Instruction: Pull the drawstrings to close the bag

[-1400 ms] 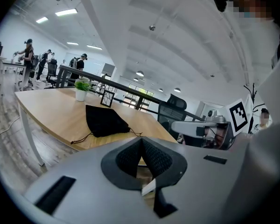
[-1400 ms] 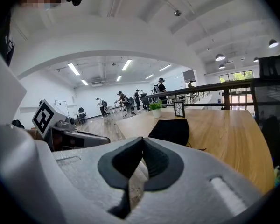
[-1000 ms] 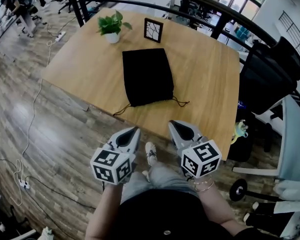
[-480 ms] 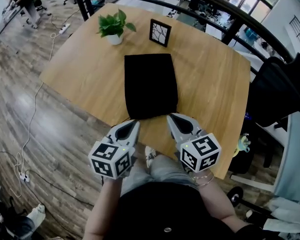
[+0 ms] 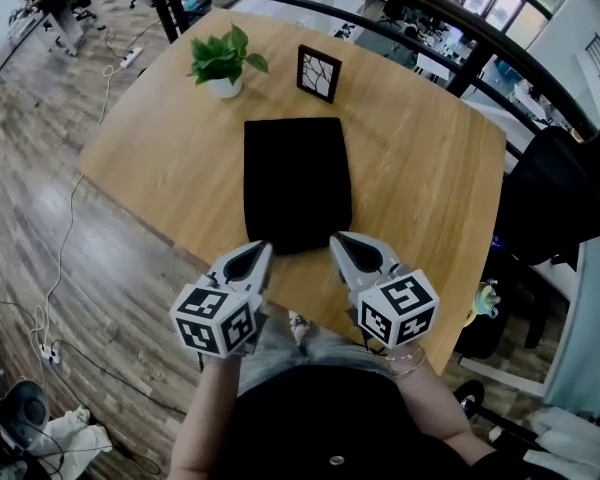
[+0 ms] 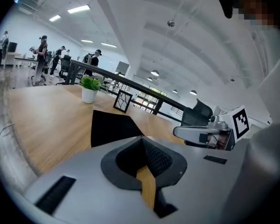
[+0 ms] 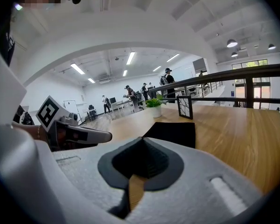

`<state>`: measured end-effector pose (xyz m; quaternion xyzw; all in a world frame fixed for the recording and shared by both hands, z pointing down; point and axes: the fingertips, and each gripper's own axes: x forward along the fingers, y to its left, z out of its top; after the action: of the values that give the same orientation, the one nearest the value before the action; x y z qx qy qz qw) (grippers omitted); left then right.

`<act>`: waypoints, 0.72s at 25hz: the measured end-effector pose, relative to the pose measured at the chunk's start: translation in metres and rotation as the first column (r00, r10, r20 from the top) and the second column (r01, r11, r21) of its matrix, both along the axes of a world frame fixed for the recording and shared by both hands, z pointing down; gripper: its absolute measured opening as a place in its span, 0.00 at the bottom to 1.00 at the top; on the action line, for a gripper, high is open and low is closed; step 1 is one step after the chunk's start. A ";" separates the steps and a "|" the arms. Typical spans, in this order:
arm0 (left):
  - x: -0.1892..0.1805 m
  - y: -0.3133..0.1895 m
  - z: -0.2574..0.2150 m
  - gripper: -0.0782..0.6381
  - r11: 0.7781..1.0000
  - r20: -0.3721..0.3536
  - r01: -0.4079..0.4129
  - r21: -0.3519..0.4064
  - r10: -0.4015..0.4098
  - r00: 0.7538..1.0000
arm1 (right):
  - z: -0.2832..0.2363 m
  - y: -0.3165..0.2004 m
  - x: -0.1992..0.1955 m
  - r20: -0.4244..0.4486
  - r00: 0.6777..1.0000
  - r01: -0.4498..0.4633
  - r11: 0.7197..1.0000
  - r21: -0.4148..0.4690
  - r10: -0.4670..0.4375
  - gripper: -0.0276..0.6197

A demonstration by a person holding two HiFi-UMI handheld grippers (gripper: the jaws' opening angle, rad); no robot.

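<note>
Wood plank floor [image 5: 40, 218] surrounds the work area.

Tabletop [image 5: 420, 168]: light wood, rectangular, seen at an angle from the head view.

Black drawstring bag [image 5: 296, 178]: lies flat near the middle of the tabletop, long axis running away from the person, one short end toward the near edge. Both gripper views show it ahead of the tips, flat on the wood.

Black office chair [image 5: 555, 198]: beside the tabletop's right side.

Left tongs [image 5: 263, 247]: pressed together, nothing between them; the tip sits over the bag's near left corner in the head view. Contact with the cloth cannot be told.

Right tongs [image 5: 336, 237]: pressed together, likewise empty; the tip sits at the bag's near right corner. Contact cannot be told. The two tongs point toward the bag, side by side, the bag's near end between them.

Potted plant [image 5: 220, 63]: green leaves, white pot, beyond the bag toward the far left.

Small black picture frame [image 5: 319, 73]: upright, just right of the plant, beyond the bag's far end.
</note>
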<state>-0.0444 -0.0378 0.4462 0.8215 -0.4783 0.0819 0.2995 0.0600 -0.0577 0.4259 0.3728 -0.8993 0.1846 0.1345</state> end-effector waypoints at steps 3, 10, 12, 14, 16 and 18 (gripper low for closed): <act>-0.003 -0.002 0.000 0.13 1.000 0.011 0.005 0.001 -0.005 1.000 | 0.005 -0.002 -0.001 -0.013 1.000 0.007 1.000 -0.007 -0.007 0.04; -0.020 -0.009 0.006 0.13 0.999 0.024 0.029 -0.017 -0.028 0.999 | 0.006 -0.008 -0.002 -0.031 0.999 0.011 1.000 0.017 -0.010 0.04; -0.026 -0.011 0.009 0.13 0.999 0.033 0.030 -0.026 -0.029 0.999 | 0.005 -0.010 -0.001 -0.024 1.000 0.000 1.000 0.020 0.000 0.04; -0.033 -0.013 0.011 0.13 0.999 0.048 0.020 -0.033 -0.019 0.999 | 0.005 -0.014 0.001 -0.024 1.000 -0.017 1.000 0.017 0.018 0.04; -0.040 -0.016 0.013 0.13 0.999 0.063 0.007 -0.040 -0.004 0.998 | 0.006 -0.018 0.004 -0.034 0.999 -0.038 0.999 0.009 0.038 0.04; -0.045 -0.018 0.014 0.13 0.999 0.071 -0.004 -0.045 0.007 0.997 | 0.007 -0.021 0.008 -0.039 0.998 -0.058 0.998 0.006 0.059 0.04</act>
<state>-0.0890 -0.0563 0.4597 0.8124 -0.4845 0.1225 0.3004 0.0684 -0.0784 0.4329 0.4028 -0.8856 0.1792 0.1458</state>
